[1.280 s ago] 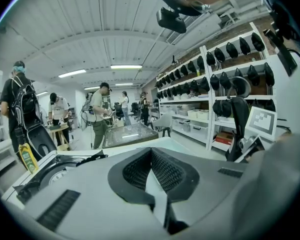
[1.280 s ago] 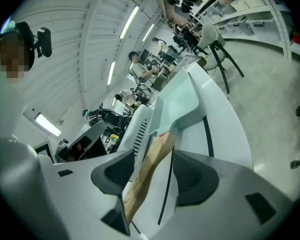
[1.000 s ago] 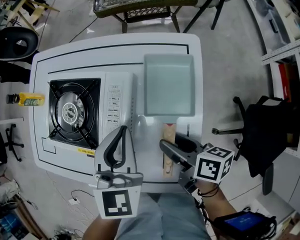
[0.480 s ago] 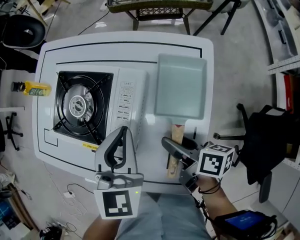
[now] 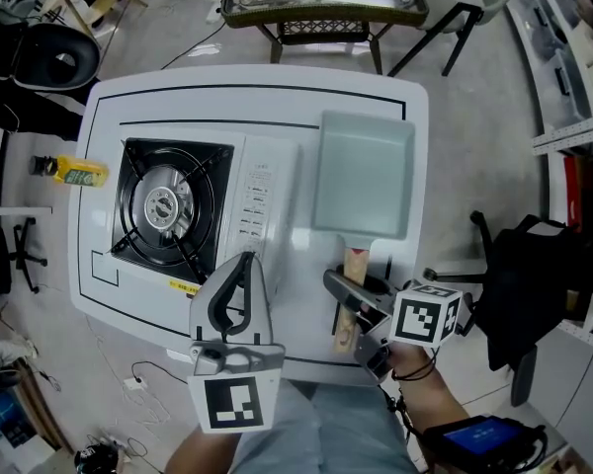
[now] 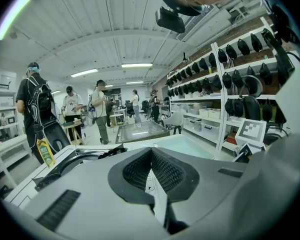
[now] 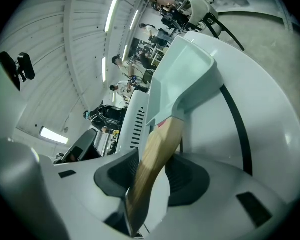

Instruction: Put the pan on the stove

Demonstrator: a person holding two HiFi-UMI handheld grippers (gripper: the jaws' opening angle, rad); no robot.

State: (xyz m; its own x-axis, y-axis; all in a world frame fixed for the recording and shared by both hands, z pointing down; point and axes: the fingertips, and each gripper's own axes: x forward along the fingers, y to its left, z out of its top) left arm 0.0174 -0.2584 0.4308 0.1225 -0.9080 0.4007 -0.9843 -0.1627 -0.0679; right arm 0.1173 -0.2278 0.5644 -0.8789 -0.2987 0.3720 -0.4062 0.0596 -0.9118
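The way left from the pan (image 5: 364, 171) to the stove's burner (image 5: 164, 205) crosses the flat control panel (image 5: 260, 205), with the left gripper (image 5: 245, 259) crowding its near side.

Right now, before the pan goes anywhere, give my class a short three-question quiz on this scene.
1. What lies between the jaws of the right gripper?
2. Where is the pan? A) on the table, to the right of the stove; B) on top of the stove; C) lifted in the air.
3. True or false: the left gripper holds a spoon.
Key: 1. The pan's wooden handle; the jaws are closing around it. 2. A. 3. False; its jaws are together on nothing.
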